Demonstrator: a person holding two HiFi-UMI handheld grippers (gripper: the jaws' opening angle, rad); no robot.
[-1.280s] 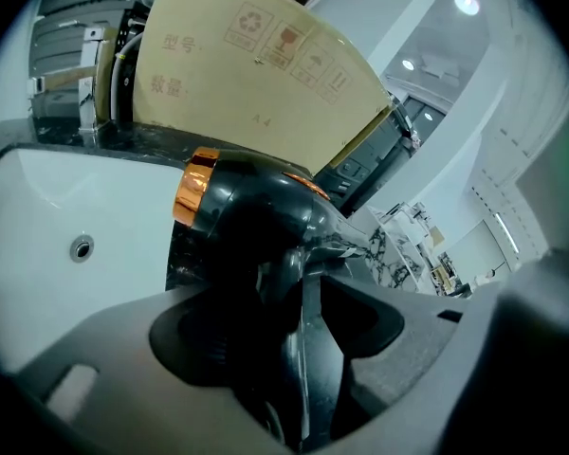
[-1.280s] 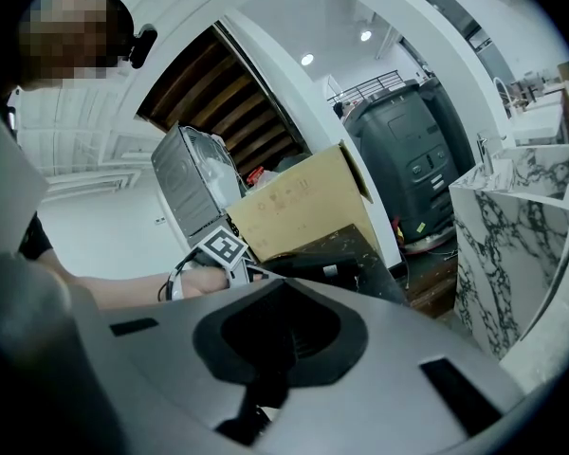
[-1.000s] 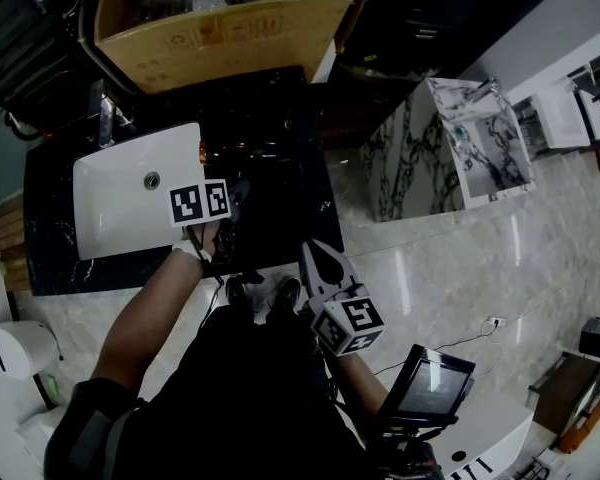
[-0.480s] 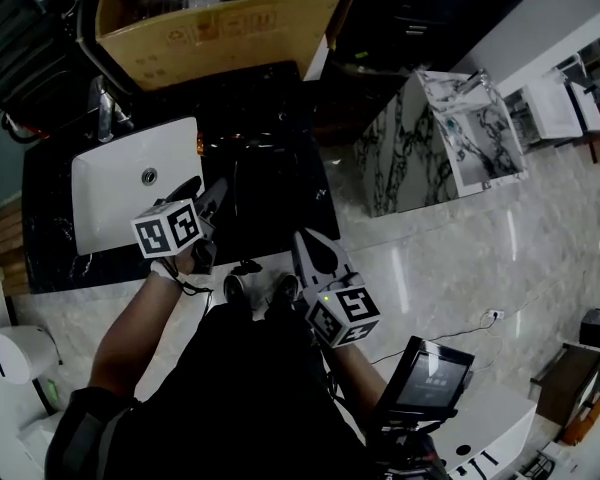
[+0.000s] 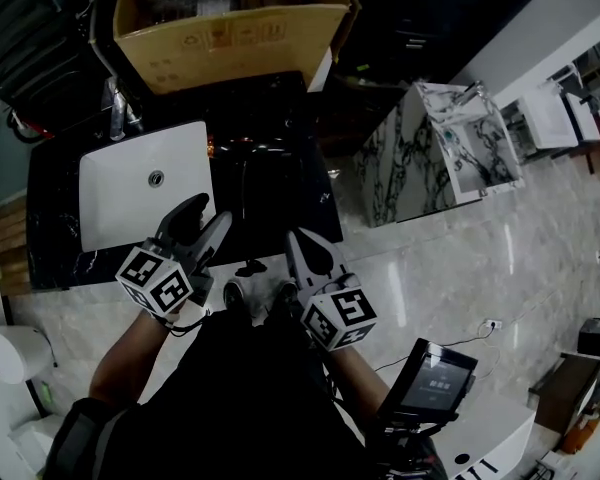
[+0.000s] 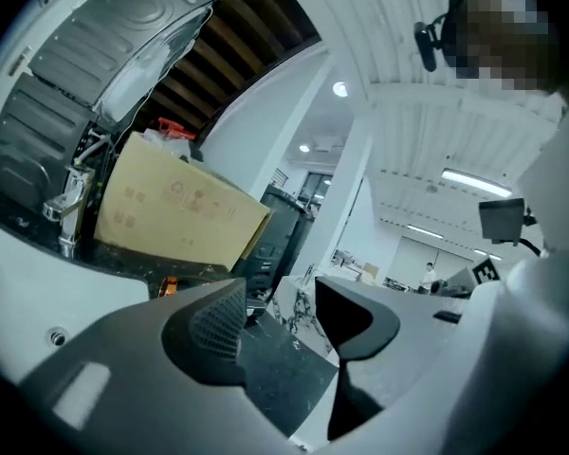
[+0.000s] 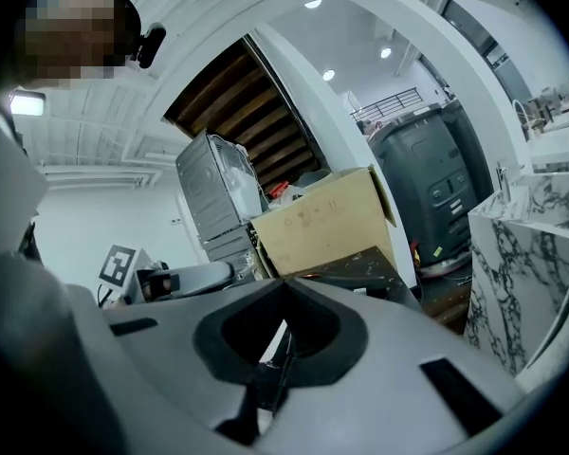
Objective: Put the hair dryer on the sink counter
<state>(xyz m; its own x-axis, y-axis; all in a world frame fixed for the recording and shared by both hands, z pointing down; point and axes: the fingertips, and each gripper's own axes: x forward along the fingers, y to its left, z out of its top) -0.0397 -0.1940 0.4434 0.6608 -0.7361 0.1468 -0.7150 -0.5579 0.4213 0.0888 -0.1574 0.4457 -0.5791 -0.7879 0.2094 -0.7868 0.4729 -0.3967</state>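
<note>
Left tongs (image 5: 210, 212), closing empty, back from dryer (image 5: 246, 184)

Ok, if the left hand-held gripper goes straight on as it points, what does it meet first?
Probably the black counter right of the sink, though depth is unclear. The left hand-held gripper, jaws closing with nothing between them, aims low across it.

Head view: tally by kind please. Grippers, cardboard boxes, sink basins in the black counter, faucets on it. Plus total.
Grippers: 2, the left gripper (jaws closing, nothing between them) and the right gripper
cardboard box: 1
white sink basin in the black counter: 1
faucet: 1
Total: 5
</note>
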